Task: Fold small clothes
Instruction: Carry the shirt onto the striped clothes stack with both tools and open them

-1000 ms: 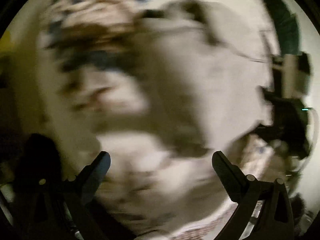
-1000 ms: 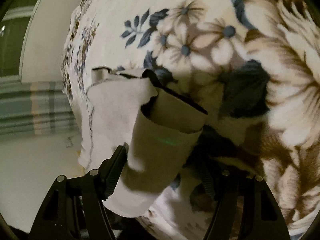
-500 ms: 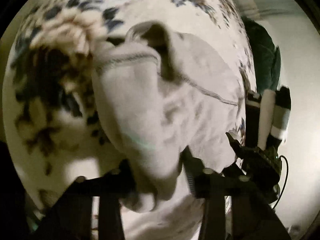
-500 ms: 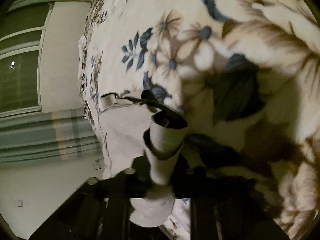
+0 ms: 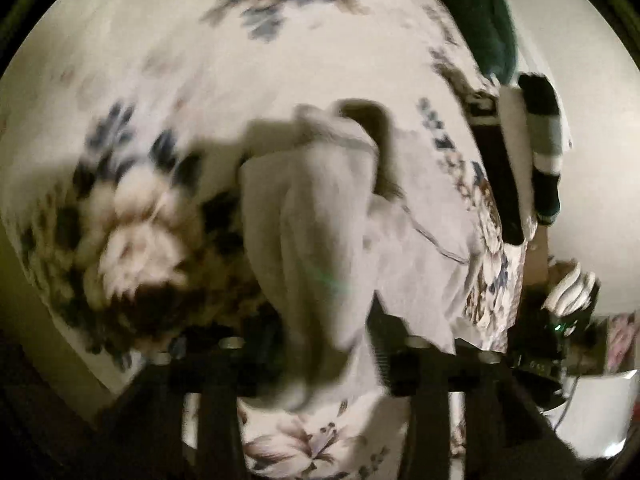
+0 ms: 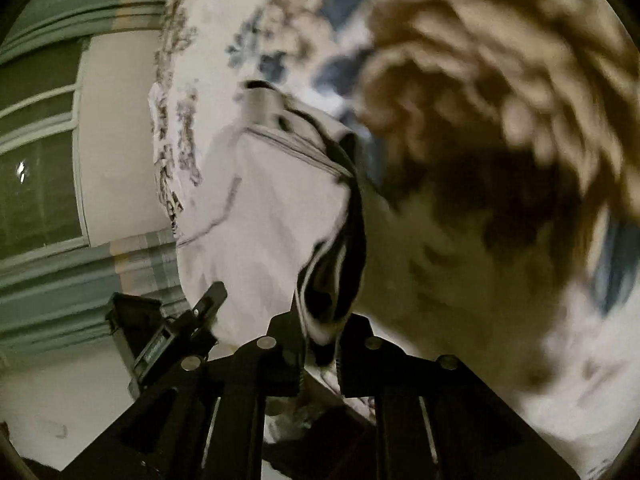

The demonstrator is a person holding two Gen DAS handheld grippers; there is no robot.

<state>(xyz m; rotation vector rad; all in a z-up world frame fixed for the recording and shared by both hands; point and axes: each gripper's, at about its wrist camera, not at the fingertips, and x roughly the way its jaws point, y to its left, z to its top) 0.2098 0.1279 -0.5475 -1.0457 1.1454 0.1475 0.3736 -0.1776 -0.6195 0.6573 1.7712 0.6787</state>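
A small pale grey garment (image 5: 320, 232) lies on a floral blanket (image 5: 160, 80), one part raised in a thick fold. My left gripper (image 5: 324, 344) has that fold bunched between its fingers, filling the gap; its jaws are opening. In the right wrist view the same garment (image 6: 272, 220) shows a stitched hem and a dark inner edge. My right gripper (image 6: 320, 340) pinches that dark-edged fold tightly, and its jaws are opening slightly. Both views are blurred by motion.
The blanket (image 6: 480, 280) covers a bed. A dark green cushion (image 5: 480, 20) and striped socks (image 5: 544, 140) lie at its far edge. A black device (image 6: 168, 340) sits by the garment's left edge. Beyond the bed are a striped curtain (image 6: 60, 272) and a window (image 6: 36, 180).
Both grippers stood open around the garment, then closed on its folds. Since then both have swung sideways with the cloth, pulling the folds across the rest of the garment.
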